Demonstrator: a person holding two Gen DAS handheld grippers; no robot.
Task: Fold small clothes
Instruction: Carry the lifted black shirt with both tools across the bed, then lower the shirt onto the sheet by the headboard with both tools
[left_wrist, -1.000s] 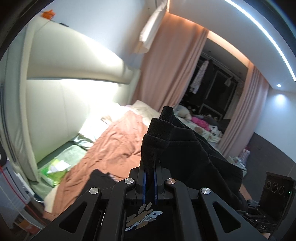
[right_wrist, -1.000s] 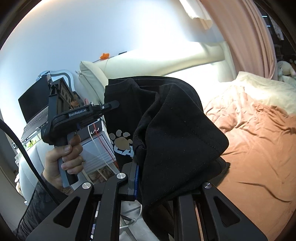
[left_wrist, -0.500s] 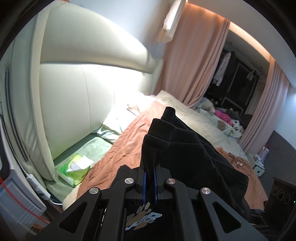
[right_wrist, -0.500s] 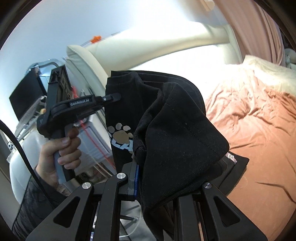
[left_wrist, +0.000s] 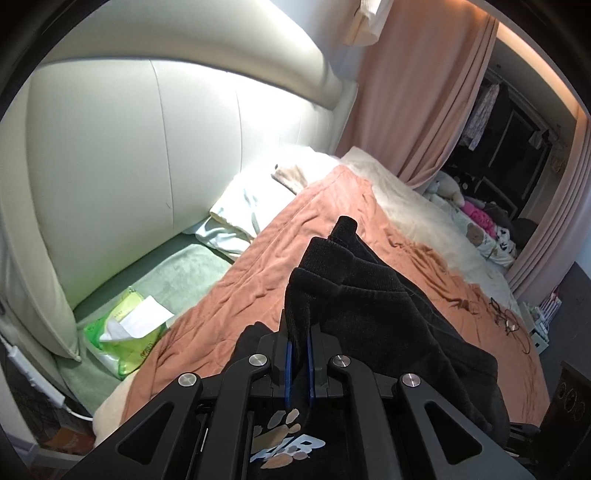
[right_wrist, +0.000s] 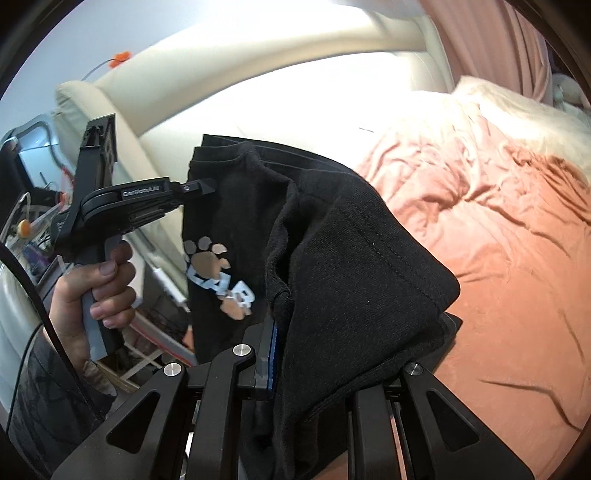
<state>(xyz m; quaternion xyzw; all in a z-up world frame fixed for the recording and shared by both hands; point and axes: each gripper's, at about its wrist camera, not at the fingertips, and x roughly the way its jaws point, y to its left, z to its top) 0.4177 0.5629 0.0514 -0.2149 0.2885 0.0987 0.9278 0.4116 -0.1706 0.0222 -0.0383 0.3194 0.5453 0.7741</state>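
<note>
Black T-shirt, small, with paw-print motif; held aloft over a bed with an orange-pink blanket.

Left wrist view: left gripper had its blue-padded fingers nearly together, clamped on a thick bunched edge of the shirt. Cloth draped rightward over the gripper's frame. A green tissue pack lay near the cream headboard; neither touched the shirt.

Right wrist view: right gripper was pinching another edge of the same shirt; only one blue pad showed, the rest buried in fabric. Left gripper, gripped by a hand, held the shirt's far edge, printed front hanging between the two.

Handling note, as judgement: the shirt hung doubled and slack. Drawing the grippers apart until the top edge ran taut, then lowering onto the blanket level, would likely give the cleanest fold.
</note>
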